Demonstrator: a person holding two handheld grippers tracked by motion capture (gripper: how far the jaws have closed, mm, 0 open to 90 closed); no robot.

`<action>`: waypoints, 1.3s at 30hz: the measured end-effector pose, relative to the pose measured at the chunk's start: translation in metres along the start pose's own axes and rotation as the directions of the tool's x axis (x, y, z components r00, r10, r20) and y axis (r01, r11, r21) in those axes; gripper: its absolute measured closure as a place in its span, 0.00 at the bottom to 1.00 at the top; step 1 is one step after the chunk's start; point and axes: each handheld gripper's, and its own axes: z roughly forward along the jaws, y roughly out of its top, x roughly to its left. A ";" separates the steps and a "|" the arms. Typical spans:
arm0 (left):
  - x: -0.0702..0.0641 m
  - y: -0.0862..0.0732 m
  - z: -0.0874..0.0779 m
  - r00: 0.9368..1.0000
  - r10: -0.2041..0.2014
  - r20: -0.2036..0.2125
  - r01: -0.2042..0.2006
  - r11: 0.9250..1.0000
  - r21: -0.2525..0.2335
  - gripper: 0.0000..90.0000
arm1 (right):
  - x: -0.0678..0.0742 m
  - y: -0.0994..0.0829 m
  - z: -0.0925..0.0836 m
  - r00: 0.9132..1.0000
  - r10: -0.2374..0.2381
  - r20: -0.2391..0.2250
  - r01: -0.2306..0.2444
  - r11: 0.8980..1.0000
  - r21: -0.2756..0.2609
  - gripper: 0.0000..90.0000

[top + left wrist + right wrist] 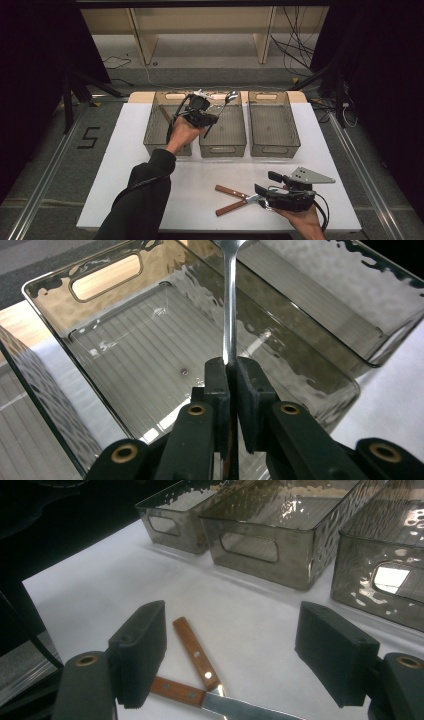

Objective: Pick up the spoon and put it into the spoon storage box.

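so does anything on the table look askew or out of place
Mostly tidy. The three smoked clear plastic bins stand in a straight row. The two wooden-handled knives lie crossed on the white table by the open right tool, and a brown-handled utensil leans in the left bin.

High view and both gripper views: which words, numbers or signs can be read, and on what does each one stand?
"5": black tape mark on the grey floor left of the table.
No other text: the three bins, the spoon and the two knives bear no readable label or brand.
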 end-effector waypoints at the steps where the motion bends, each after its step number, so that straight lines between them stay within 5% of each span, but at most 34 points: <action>1: 0.001 0.000 0.001 1.000 -0.002 -0.002 0.002 1.000 0.002 0.93 | 0.000 0.000 0.000 1.000 -0.001 0.000 0.001 1.000 -0.001 0.33; 19: 0.002 -0.005 0.019 0.999 -0.027 -0.027 0.028 0.999 0.038 0.90 | 0.000 0.000 0.000 1.000 0.000 -0.002 0.000 1.000 -0.001 0.32; 26: 0.002 0.000 0.012 0.997 -0.075 -0.003 0.075 0.997 0.021 0.48 | 0.000 0.000 0.001 1.000 0.001 -0.002 -0.001 1.000 -0.001 0.32; 39: -0.003 -0.002 -0.025 0.998 -0.047 0.046 0.048 0.999 -0.015 0.31 | 0.000 0.000 0.001 1.000 0.002 0.000 -0.002 1.000 0.001 0.32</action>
